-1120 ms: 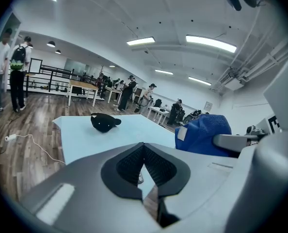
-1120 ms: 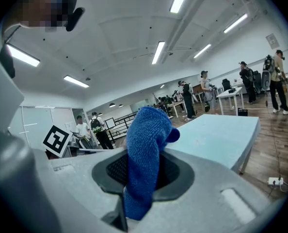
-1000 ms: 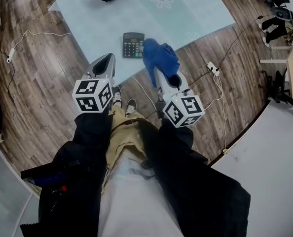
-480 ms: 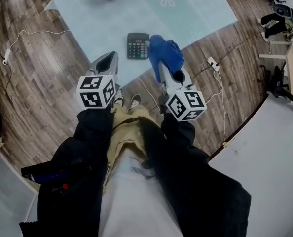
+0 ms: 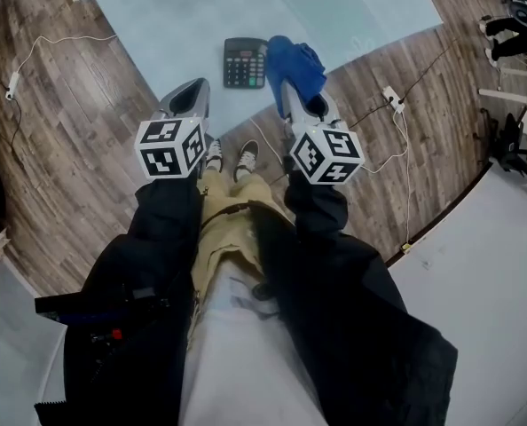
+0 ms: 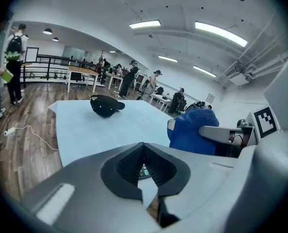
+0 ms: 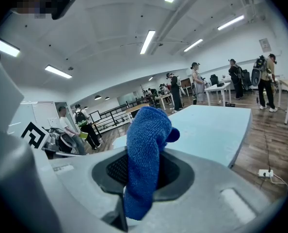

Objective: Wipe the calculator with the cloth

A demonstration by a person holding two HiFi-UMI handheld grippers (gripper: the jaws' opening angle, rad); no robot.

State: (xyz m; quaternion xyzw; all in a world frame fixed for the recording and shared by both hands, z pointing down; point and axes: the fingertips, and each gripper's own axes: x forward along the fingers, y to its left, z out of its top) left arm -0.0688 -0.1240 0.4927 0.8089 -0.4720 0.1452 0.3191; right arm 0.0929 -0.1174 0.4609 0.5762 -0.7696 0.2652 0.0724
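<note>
The right gripper [image 5: 290, 91] is clamped on the blue cloth [image 5: 292, 60]. The cloth has advanced from the calculator's [image 5: 244, 62] near-right corner to just beside its right edge, so wiping can begin. The left gripper [image 5: 191, 96], jaws apparently together and empty, hovers near the calculator's front-left.

Wood floor [image 5: 68, 149], pale blue mat [image 5: 175, 25] on it, calculator [image 5: 245, 63] on mat, power strip [image 5: 393, 98] alongside
</note>
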